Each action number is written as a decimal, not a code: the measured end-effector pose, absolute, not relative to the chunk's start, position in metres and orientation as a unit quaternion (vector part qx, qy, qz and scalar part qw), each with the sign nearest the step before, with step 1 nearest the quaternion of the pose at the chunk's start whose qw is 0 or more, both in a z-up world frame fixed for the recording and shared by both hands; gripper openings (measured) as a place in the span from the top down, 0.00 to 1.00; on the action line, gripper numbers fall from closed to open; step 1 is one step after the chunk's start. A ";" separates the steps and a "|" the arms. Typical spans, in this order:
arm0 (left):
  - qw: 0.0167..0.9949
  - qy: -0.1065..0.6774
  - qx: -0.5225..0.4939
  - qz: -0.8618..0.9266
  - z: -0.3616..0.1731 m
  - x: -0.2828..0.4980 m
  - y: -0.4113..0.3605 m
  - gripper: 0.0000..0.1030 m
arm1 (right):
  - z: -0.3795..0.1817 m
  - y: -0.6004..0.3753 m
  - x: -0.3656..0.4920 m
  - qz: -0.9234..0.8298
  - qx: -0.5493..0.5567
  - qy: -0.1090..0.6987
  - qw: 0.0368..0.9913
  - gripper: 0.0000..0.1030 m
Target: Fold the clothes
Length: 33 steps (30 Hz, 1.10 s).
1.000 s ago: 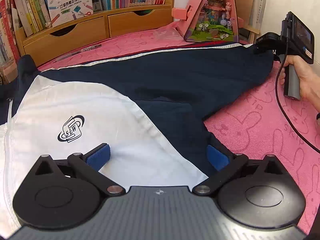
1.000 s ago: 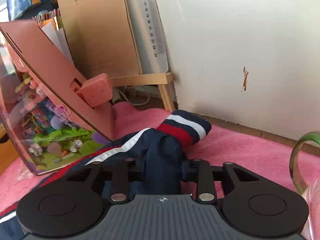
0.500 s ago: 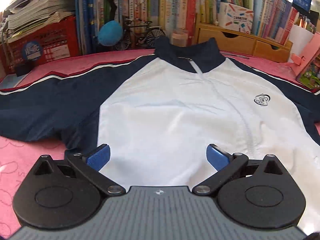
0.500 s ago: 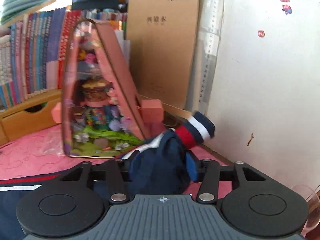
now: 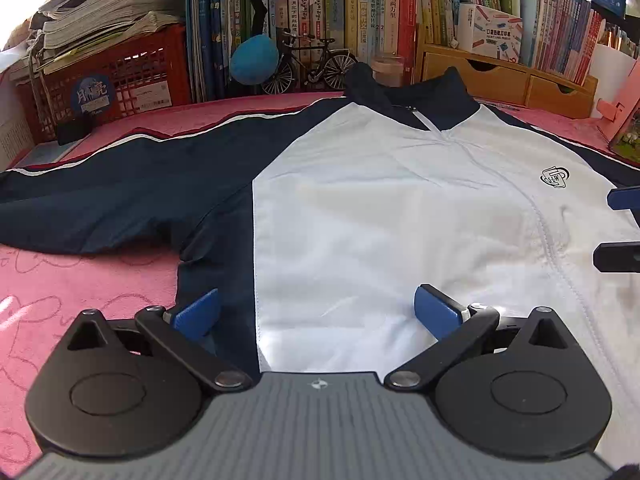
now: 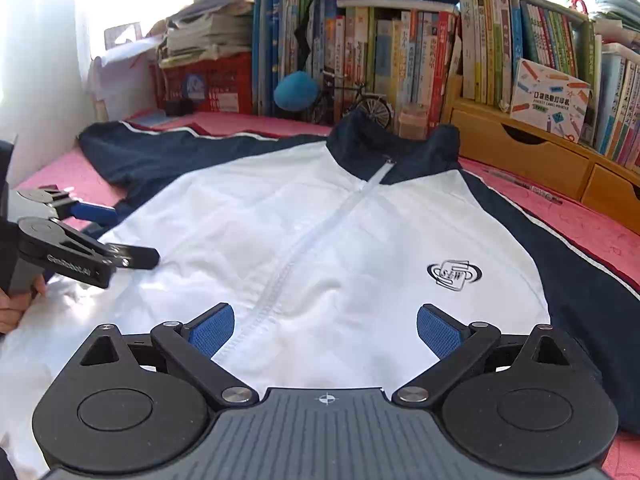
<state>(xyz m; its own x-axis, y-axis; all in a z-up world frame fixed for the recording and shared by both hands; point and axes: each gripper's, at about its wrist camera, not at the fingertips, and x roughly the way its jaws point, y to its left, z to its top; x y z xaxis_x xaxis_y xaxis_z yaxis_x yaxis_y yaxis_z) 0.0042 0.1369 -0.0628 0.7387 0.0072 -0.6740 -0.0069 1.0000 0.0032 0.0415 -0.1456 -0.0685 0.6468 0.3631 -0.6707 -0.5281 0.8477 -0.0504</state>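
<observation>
A white and navy zip-up jacket (image 5: 400, 208) lies face up, spread flat on a pink towel (image 5: 80, 280) printed with rabbit outlines. Its navy collar (image 6: 392, 148) points toward a back row of books (image 5: 340, 12). The zip (image 6: 304, 248) runs down the middle of the white chest, and a small dark logo (image 6: 454, 274) sits on one side of it. One navy sleeve (image 5: 100, 200), edged with a white and red stripe, stretches out flat across the towel; the other navy sleeve (image 6: 580, 280) lies along the opposite side.

The left gripper (image 5: 316, 314) hovers low over the jacket's lower part, where the navy side panel meets the white front. Its blue-padded fingers (image 5: 196, 314) are spread wide apart and hold nothing. A hand (image 6: 16, 304) grips its handle.

The right gripper (image 6: 324, 330) hangs over the white front near the zip. Its blue fingers (image 6: 438, 330) are opening, already spread wide, with only flat cloth beneath them and nothing gripped.

Behind the jacket stand a red plastic crate (image 5: 116, 80) piled with papers, a blue plush ball (image 5: 254, 58), a small model bicycle (image 5: 308, 66) and a wooden drawer unit (image 5: 508, 84) carrying a white box (image 6: 548, 98).
</observation>
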 end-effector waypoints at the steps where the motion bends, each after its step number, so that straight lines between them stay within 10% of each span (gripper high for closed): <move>1: 0.933 0.359 0.001 0.001 -0.063 0.003 0.138 0.00 | -0.074 -0.155 0.045 0.225 -0.119 0.347 0.903 0.04; 9: 0.935 0.355 0.002 -0.001 -0.063 0.002 0.139 0.00 | -0.085 -0.272 0.095 -0.041 -0.073 0.369 0.926 0.02; 17: 0.936 0.352 0.004 0.002 -0.062 -0.011 0.141 0.00 | -0.029 -0.129 0.088 0.193 -0.118 0.320 0.920 0.22; 22: 0.937 0.348 -0.002 -0.001 -0.062 -0.024 0.148 0.00 | -0.060 -0.001 0.144 0.274 -0.130 0.360 0.882 0.64; 33: 0.939 0.344 -0.008 -0.008 -0.062 -0.023 0.150 0.00 | -0.091 0.085 0.296 0.178 -0.081 0.326 0.925 0.69</move>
